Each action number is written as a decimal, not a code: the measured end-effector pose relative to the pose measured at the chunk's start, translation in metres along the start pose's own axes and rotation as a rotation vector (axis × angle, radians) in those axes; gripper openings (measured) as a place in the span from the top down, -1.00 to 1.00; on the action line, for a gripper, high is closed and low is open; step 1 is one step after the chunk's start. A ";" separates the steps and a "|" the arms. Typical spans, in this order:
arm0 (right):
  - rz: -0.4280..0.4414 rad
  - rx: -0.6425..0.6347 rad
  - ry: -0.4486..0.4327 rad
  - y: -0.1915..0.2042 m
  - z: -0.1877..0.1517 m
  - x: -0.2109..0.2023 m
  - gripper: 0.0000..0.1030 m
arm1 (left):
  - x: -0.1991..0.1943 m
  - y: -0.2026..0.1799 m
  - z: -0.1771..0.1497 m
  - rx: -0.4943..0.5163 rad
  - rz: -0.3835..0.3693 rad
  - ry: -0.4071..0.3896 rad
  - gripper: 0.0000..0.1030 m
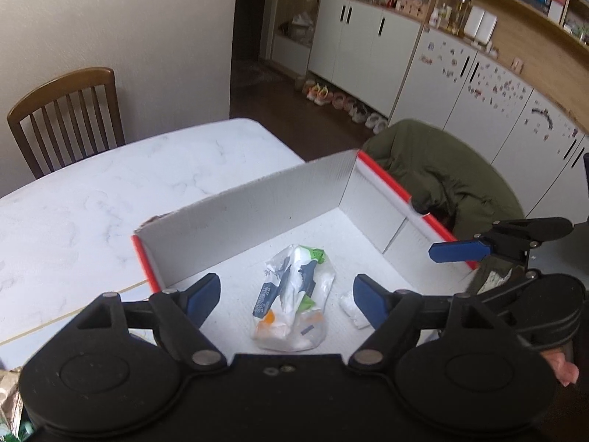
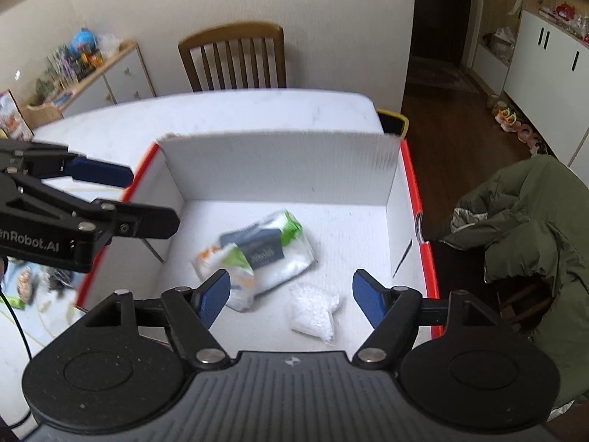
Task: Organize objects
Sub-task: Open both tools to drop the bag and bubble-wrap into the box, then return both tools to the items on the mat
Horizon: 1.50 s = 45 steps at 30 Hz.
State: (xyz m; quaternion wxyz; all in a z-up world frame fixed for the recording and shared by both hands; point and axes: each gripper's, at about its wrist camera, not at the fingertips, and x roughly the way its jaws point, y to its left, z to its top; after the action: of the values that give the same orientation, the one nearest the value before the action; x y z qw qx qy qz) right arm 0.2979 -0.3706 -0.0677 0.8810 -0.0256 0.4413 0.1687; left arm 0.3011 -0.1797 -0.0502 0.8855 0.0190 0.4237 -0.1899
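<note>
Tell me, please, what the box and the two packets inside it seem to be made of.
Box: looks like white corrugated plastic or card, since fine ribs run up its walls; matte, with red edges.
Printed packet: thin glossy plastic film, crinkled.
Small packet: clear plastic, apparently holding white granules; blur leaves this uncertain.

Inside the box (image 2: 279, 169) on the surface (image 2: 228, 110), a large packet (image 2: 272, 254) lies ahead of the right claw (image 2: 291, 294), a small bag (image 2: 313, 311) between its fingers.

Wooden chair (image 2: 235, 57), olive jacket (image 2: 533, 221), white cabinets (image 1: 368, 37), shoes (image 1: 342, 101)
</note>
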 end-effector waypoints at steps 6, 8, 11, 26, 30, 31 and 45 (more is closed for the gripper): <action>0.024 0.017 -0.062 0.019 0.001 -0.028 -0.47 | -0.037 0.009 -0.013 -0.007 -0.012 -0.063 -0.61; 0.036 0.018 -0.081 0.029 0.001 -0.037 -0.47 | -0.050 0.016 -0.019 -0.012 -0.013 -0.082 -0.66; 0.063 0.022 -0.105 0.046 0.000 -0.049 -0.47 | -0.069 0.026 -0.029 -0.021 -0.010 -0.110 -0.73; 0.129 -0.004 -0.134 0.159 -0.011 -0.068 -0.57 | -0.146 0.099 -0.090 -0.096 0.042 -0.165 -0.91; 0.147 -0.010 -0.130 0.189 -0.015 -0.065 -0.57 | -0.163 0.124 -0.104 -0.111 0.068 -0.175 -0.97; 0.150 -0.008 -0.127 0.196 -0.016 -0.064 -0.58 | -0.166 0.130 -0.108 -0.115 0.072 -0.176 -0.98; 0.152 -0.012 -0.079 0.273 -0.033 -0.039 -0.59 | -0.190 0.214 -0.159 -0.197 0.162 -0.128 -0.99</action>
State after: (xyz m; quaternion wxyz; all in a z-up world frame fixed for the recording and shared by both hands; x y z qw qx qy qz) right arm 0.1637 -0.1302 -0.0289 0.8823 0.0092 0.4058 0.2385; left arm 0.1505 0.1109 -0.0352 0.9207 -0.0462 0.3800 -0.0761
